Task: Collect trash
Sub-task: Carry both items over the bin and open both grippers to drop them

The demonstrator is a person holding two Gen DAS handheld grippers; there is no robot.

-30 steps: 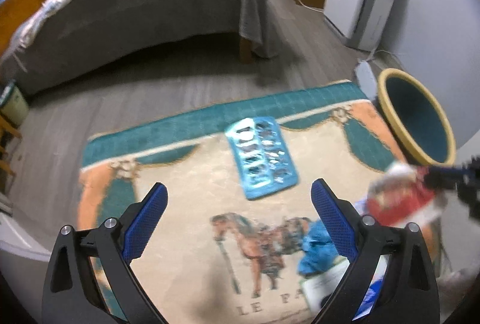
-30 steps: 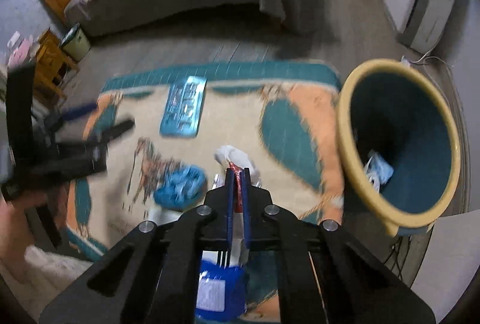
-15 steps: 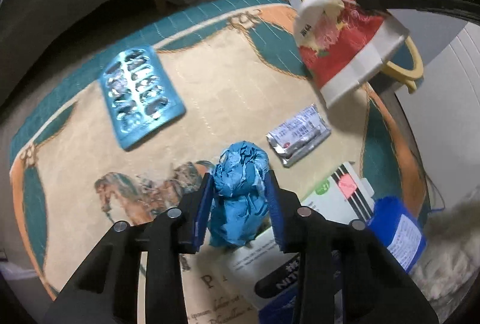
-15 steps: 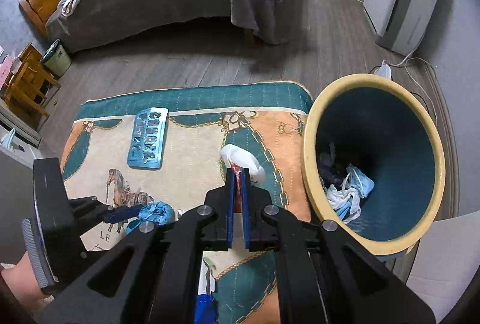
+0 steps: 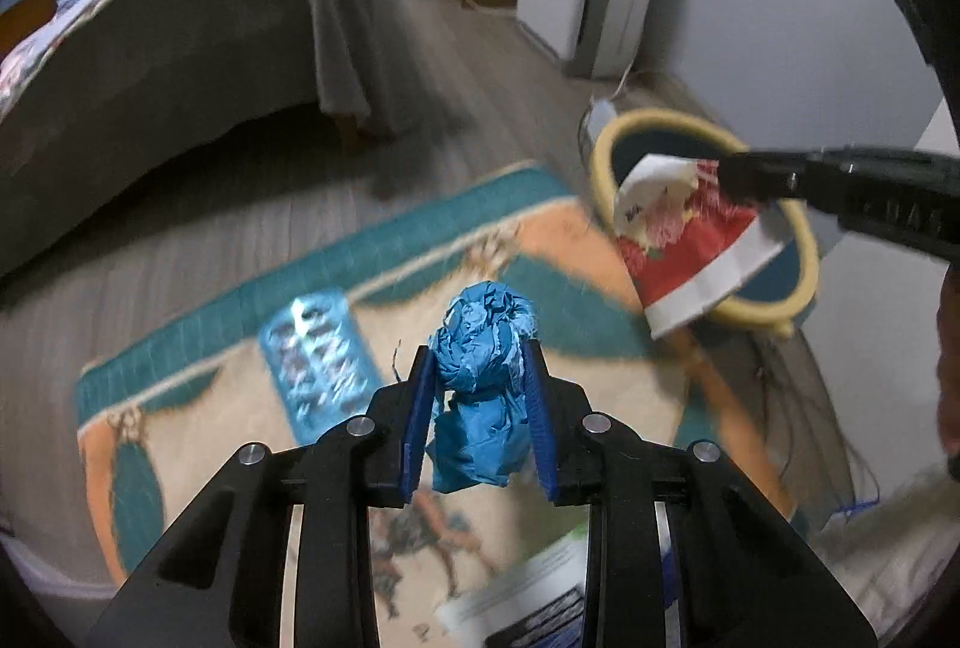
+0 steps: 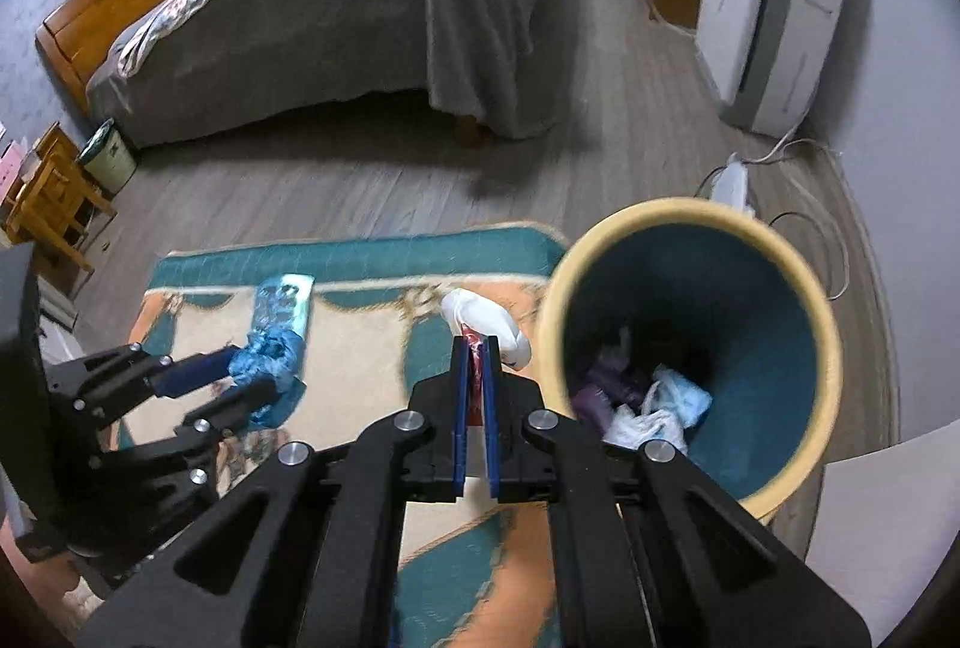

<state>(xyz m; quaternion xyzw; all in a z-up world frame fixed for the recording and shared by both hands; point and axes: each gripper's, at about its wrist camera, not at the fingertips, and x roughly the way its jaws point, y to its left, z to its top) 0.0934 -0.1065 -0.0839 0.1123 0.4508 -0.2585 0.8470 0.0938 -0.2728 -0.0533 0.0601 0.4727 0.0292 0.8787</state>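
Observation:
My left gripper (image 5: 477,351) grips a crumpled blue paper wad (image 5: 474,426) above the patterned rug (image 5: 198,342); its jaws are still closing, with the pads pressed on both sides of the wad. My right gripper (image 6: 476,342) is shut on a red and white wrapper (image 6: 486,315), which hangs just left of the yellow-rimmed teal bin (image 6: 660,213). In the left wrist view that wrapper (image 5: 690,240) dangles in front of the bin (image 5: 804,252) from the right gripper (image 5: 729,171). A blue blister pack (image 5: 318,354) lies flat on the rug.
Several pieces of trash (image 6: 654,402) lie inside the bin. A bed (image 6: 336,0) with a grey cover stands behind the rug. A white appliance (image 6: 768,6) and a cable (image 6: 798,150) are behind the bin. A printed box (image 5: 516,600) lies at the rug's near edge.
My left gripper went from open to closed around the blue wad and lifted it off the rug. My right gripper carried the wrapper closer to the bin's rim.

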